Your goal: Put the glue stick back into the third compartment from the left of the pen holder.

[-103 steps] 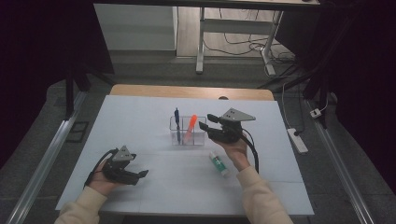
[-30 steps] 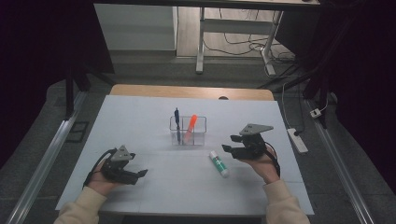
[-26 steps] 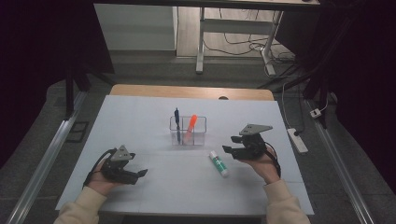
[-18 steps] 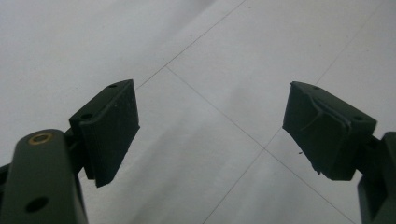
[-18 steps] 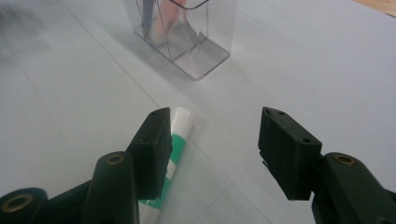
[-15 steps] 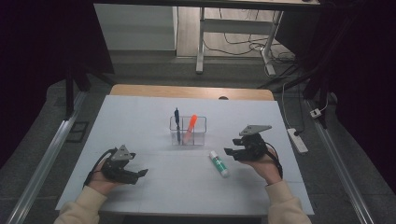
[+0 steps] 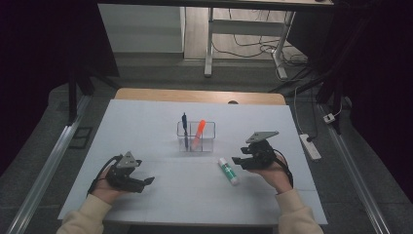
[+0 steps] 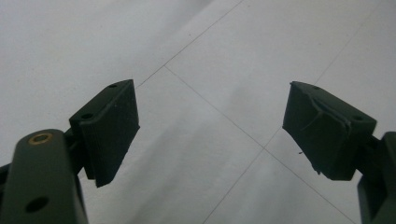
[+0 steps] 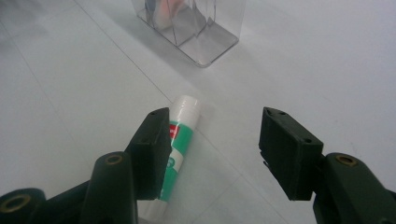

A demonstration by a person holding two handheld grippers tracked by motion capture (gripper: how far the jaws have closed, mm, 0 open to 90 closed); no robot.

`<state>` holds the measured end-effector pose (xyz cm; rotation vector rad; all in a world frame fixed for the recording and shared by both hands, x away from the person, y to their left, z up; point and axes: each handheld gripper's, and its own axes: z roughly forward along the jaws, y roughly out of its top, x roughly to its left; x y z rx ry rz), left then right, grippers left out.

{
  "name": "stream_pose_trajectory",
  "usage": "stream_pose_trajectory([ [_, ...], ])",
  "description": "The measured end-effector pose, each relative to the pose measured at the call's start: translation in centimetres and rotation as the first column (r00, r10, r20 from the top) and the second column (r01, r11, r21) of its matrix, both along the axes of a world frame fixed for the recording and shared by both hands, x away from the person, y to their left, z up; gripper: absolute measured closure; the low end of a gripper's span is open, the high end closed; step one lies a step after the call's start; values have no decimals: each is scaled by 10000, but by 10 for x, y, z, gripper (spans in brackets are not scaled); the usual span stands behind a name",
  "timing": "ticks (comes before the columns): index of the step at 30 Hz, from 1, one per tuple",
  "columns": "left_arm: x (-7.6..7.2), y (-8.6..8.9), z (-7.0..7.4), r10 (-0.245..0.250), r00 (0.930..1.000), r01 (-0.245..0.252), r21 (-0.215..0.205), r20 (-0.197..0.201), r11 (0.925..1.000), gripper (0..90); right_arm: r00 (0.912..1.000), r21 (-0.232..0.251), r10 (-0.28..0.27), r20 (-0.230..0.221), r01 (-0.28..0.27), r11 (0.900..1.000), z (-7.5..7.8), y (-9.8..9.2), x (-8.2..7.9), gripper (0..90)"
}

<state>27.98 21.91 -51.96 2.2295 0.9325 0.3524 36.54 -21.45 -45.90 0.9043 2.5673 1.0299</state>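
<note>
One glue stick lies flat on the table, at seven o'clock of the right gripper, whose jaws gape empty just beside it. At eleven o'clock of it stands one clear holder with one pen and one orange marker. The left gripper, wide and empty, rests well apart at nine o'clock.

White-topped work table, light wooden far edge; grey carpeted floor around; pale metal desk legs behind, dark cables trailing between; white power strip on floor at right; dim room, dark sides
</note>
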Motion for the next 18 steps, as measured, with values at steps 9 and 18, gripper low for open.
stream_pose_trajectory([
  [9,0,-1,0,-19,10000,19,18,-2,10000,181,9994,-318,157,-319,-168,9994,-4,5,0,427],
  [18,0,-1,0,-25,10000,25,24,3,10000,181,9983,-670,348,-466,-379,9970,-9,9,1,422],
])
